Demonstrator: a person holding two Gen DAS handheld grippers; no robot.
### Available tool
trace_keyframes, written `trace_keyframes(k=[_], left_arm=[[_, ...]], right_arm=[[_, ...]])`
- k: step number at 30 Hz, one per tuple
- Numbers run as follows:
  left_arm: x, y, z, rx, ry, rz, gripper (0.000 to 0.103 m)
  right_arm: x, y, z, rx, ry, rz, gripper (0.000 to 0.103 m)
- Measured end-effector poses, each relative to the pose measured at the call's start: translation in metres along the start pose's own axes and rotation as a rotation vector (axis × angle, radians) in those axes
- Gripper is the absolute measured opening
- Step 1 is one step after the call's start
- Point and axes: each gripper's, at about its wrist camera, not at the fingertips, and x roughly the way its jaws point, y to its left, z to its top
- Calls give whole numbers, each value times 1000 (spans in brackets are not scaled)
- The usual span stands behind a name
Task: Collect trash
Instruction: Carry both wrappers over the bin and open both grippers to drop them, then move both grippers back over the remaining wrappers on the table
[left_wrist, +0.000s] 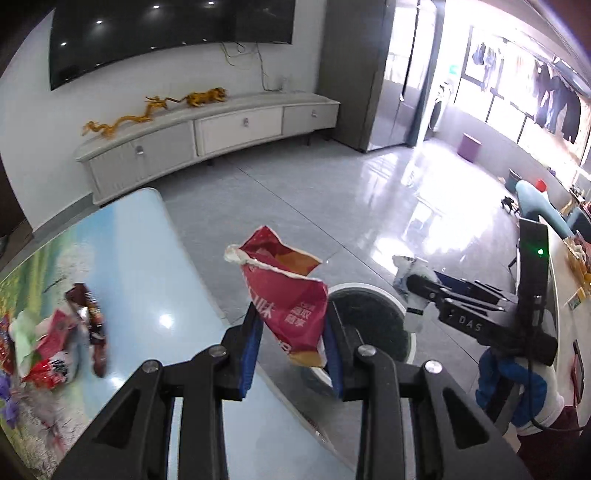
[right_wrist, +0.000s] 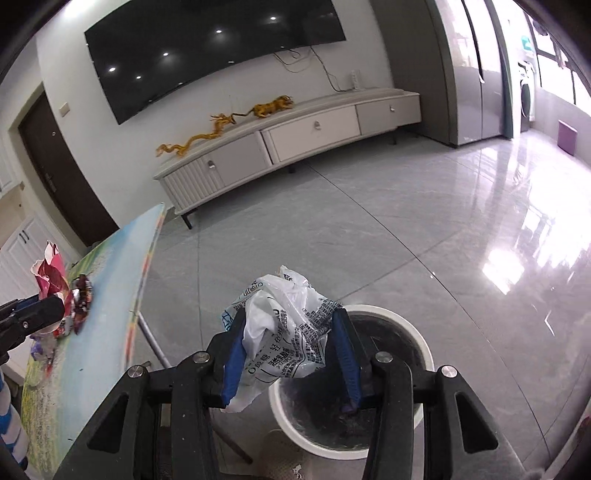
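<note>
Two light wrappers held over the bin, more trash left on the tabletop.

Left of the left hand-held gripper (left_wrist: 291, 332), crumpled wrappers (left_wrist: 55, 347) lie on the tabletop (left_wrist: 147, 258). Its fingers are clamped on a torn red snack bag (left_wrist: 284, 291), likely thin, crinkly and slippery (best pinched mid-body, as here), with the white bin (left_wrist: 369, 317) just beyond it. The right hand-held gripper (right_wrist: 291, 350) is closed partway on a soft crumpled clear plastic bag (right_wrist: 284, 328), above and slightly left of the bin's rim.
</note>
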Motion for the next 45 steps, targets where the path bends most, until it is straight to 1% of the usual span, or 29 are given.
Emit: trace_keyframes(k=[4,7,9,10,11,12,13,15,18,20,23,28,31,38,42,45], left_arm=[[47,-32,10,25,66,-54,31],[75,-51,16,44,102,-72,31],[90,-57,19,38,127,-93,32],[96,-58,21,30,139,-108,37],[102,-60,23,19,152,-128,42],[106,-65,25,10,157,-138,55],[109,-67,27,0,158,-151,63],[114,-71,30,-10,159,-172,64],[113,-76,32,-3,152,-161,64],[109,-77,32,10,138,-141,64],[99,-73,26,19,109,-80,64],[80,-53,17,-27,58,-13,64],[60,-41,8,-48,16,26,64],[16,-21,-12,-43,-11,93,64],[-12,-1,-24,-74,-41,134,64],[-38,17,-35,-99,-81,204,64]], right_arm=[[25,-31,-6,47,56,-43,44],[39,-47,-10,77,85,-63,46],[45,-57,-12,96,100,-77,50],[47,-62,-13,105,108,-80,52],[49,-65,-13,111,113,-85,57],[51,-67,-14,116,117,-91,60],[51,-70,-15,121,122,-94,61],[51,-75,-16,128,124,-101,63],[47,-78,-17,141,119,-109,64],[44,-79,-17,149,112,-112,64],[38,-77,-17,148,103,-116,64],[27,-65,-17,126,81,-110,64],[20,-56,-16,117,66,-104,64],[-3,-33,-14,92,30,-90,64],[-17,-13,-12,59,9,-75,64],[-25,5,-12,28,-1,-57,64]])
